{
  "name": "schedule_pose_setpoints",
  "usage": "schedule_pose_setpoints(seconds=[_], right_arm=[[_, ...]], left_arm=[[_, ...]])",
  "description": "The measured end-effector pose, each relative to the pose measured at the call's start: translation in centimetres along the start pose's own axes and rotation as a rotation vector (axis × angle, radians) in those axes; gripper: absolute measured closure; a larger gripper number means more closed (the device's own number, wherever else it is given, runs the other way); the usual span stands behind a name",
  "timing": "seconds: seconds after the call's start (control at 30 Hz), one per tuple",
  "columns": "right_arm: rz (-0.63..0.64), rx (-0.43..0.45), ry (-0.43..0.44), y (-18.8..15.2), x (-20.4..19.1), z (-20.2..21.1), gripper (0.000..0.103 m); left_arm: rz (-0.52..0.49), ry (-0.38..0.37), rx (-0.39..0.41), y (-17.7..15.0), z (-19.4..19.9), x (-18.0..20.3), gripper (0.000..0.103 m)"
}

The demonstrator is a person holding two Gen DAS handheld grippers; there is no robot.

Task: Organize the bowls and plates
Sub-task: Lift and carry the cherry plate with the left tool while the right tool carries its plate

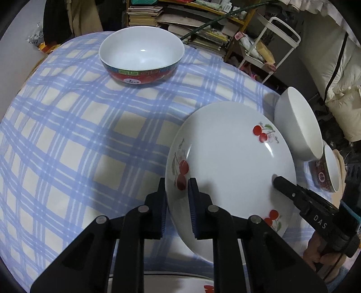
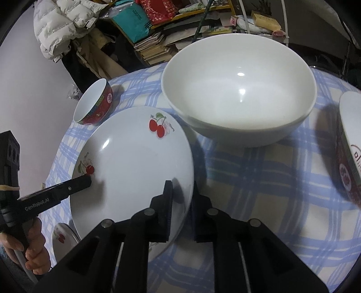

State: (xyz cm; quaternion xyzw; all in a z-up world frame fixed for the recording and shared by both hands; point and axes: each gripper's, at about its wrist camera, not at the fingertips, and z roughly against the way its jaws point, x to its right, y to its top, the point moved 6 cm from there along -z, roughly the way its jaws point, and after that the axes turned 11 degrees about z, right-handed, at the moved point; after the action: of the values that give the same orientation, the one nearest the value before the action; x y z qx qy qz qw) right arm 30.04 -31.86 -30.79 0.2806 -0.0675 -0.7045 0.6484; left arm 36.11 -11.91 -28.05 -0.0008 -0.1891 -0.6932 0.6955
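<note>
A white plate with red cherries [image 1: 230, 162] [image 2: 135, 162] is held tilted over the checked tablecloth [image 1: 67, 135]. My left gripper [image 1: 177, 191] is shut on its left rim, the blue pads pinching the edge. My right gripper [image 2: 182, 196] is shut on the opposite rim. Each gripper shows in the other's view: the right one [image 1: 278, 181] and the left one [image 2: 86, 180]. A second cherry plate [image 2: 63, 234] lies lower at the near edge. Near the plate stand a large white bowl [image 2: 239, 90] [image 1: 297, 124] and a small red bowl [image 2: 94, 106] [image 1: 327, 173].
A wide red-patterned bowl with a white inside [image 1: 141, 56] [image 2: 349, 146] stands further off on the cloth. Behind the table are stacked books [image 1: 144, 15], a white metal rack [image 1: 270, 45] and a pale padded coat [image 2: 58, 24]. A hand [image 2: 33, 248] grips the left tool.
</note>
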Motion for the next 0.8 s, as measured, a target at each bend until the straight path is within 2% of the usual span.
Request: schedule_pose_setpoints(seconds=[0.1, 0.37, 0.8], right_arm=[[0.023, -0.004, -0.018, 0.0, -0.3, 0.2, 0.087], [0.062, 0.001, -0.010, 0.1, -1.2, 1.6, 0.087], [0.111, 0.043, -0.018, 0.0, -4.1, 5.5, 0.087]], left_arm=[[0.014, -0.017, -0.011, 0.1, 0.1, 0.0, 0.086], [-0.046, -0.019, -0.010, -0.7, 2.5, 0.3, 0.086], [-0.007, -0.035, 0.021, -2.6, 6.8, -1.1, 0.086]])
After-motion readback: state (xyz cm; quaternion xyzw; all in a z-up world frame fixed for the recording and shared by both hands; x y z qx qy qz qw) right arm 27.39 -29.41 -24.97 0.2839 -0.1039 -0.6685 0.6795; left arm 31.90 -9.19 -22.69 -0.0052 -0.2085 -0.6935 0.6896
